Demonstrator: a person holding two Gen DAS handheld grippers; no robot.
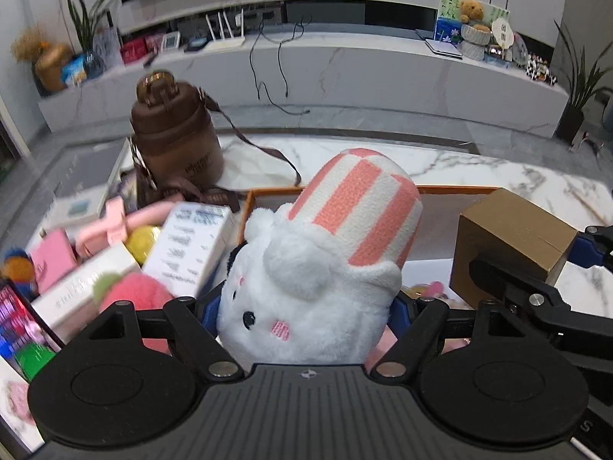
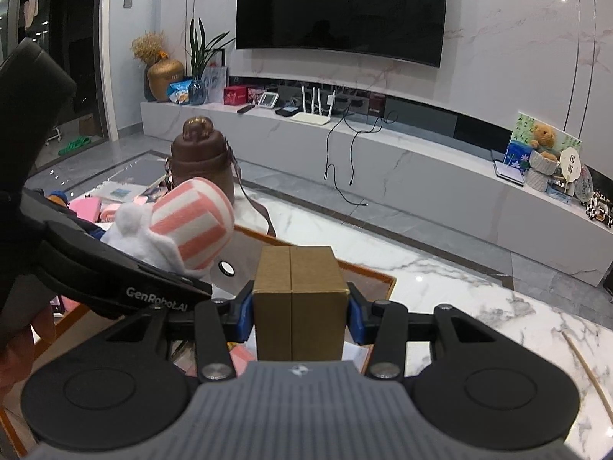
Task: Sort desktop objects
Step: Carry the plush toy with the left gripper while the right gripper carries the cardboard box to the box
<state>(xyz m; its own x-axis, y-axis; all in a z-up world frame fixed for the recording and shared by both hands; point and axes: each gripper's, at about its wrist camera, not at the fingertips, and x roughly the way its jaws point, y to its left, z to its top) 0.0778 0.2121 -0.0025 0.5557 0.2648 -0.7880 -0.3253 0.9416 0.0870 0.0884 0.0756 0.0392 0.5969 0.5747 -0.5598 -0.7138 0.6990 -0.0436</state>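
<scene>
Marble table [image 2: 440, 268] fills the right of the right-wrist frame. At center of the left-wrist frame, the left gripper [image 1: 306, 306] clamps wide around the plush slipper [image 1: 318, 268]. The right gripper [image 2: 300, 318], half-open, squeezes the brown box [image 2: 299, 306] at lower center.

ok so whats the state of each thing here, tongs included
left tongs: shut on the plush slipper
plush slipper: held up over the orange tray
right tongs: shut on the gold box
gold box: held upright, flaps closed
orange tray: open-topped, on the marble table
brown bottle: upright, lid on, strap trailing on the table
tv: off
</scene>
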